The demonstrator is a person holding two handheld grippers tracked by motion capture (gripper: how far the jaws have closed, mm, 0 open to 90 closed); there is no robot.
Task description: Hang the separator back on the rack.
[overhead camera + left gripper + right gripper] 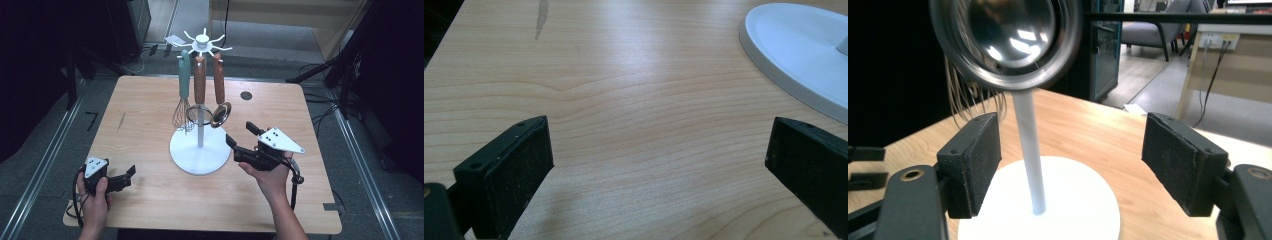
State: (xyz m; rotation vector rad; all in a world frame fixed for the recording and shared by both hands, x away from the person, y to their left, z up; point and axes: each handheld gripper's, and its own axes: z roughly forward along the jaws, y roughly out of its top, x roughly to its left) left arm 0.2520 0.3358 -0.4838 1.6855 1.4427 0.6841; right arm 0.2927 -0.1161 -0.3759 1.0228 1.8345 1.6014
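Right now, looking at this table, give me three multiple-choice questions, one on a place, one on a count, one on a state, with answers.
1. Where is the left gripper?
A. near the table's front left corner
B. on the rack's base
C. at the far edge

2. How many utensils hang from the rack?
A. one
B. three
C. five

3. How are the right gripper jaws?
A. shut on the ladle
B. open
C. shut, holding nothing

Answers: 1 A, it sits low at front left. 2 B, whisk, strainer, ladle. 3 B, pads stand apart, holding nothing.
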